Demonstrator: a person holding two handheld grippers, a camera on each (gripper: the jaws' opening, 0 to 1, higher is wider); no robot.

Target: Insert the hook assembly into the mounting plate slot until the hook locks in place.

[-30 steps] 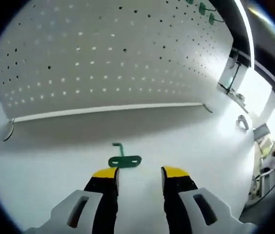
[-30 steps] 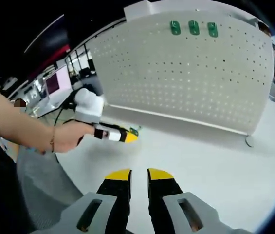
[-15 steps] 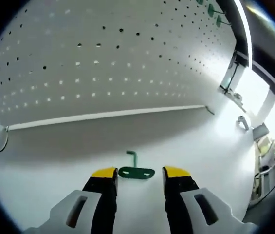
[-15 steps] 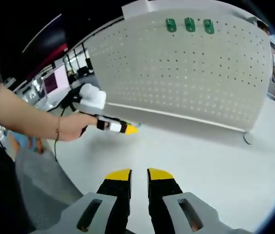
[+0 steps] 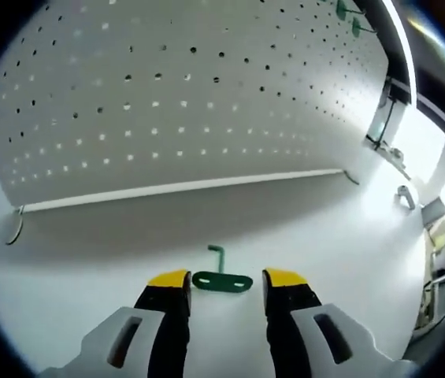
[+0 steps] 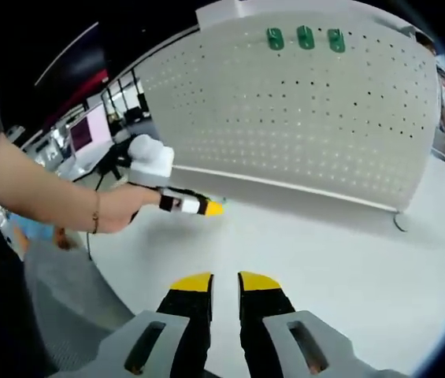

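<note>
The task is at its opening stage, to judge from how things lie. The small green metal hook assembly [image 5: 221, 279], a flat oval plate with a bent rod rising from it, lies loose on the white desk [image 5: 324, 236], not yet picked up and not yet anywhere near a slot.

In the left gripper view, the left tongs [image 5: 226, 279] stand spread, their yellow-tipped black jaws on either side of the hook's plate. The plate sits in the gap between the tips, and I cannot tell whether either tip touches it. Nothing is pinched yet.

Beyond the tongs, past the hook, rises the large white perforated mounting plate [image 5: 183, 102], standing upright on the desk.

In the right gripper view, the right tongs [image 6: 225, 281] are nearly pressed together, with only a thin gap and nothing between the jaws. They hang over bare desk, well apart from the hook. Ahead and to their left, the left tongs appear, held in a person's hand [image 6: 120, 211] and reaching low toward the desk. High on the mounting plate, far ahead of the right tongs, three other green hooks [image 6: 305, 38] are mounted in a row near its top edge.

What is left, then, is nearly everything: closing on the hook, lifting it, carrying it to the mounting plate, and pressing it into a slot until it locks.
</note>
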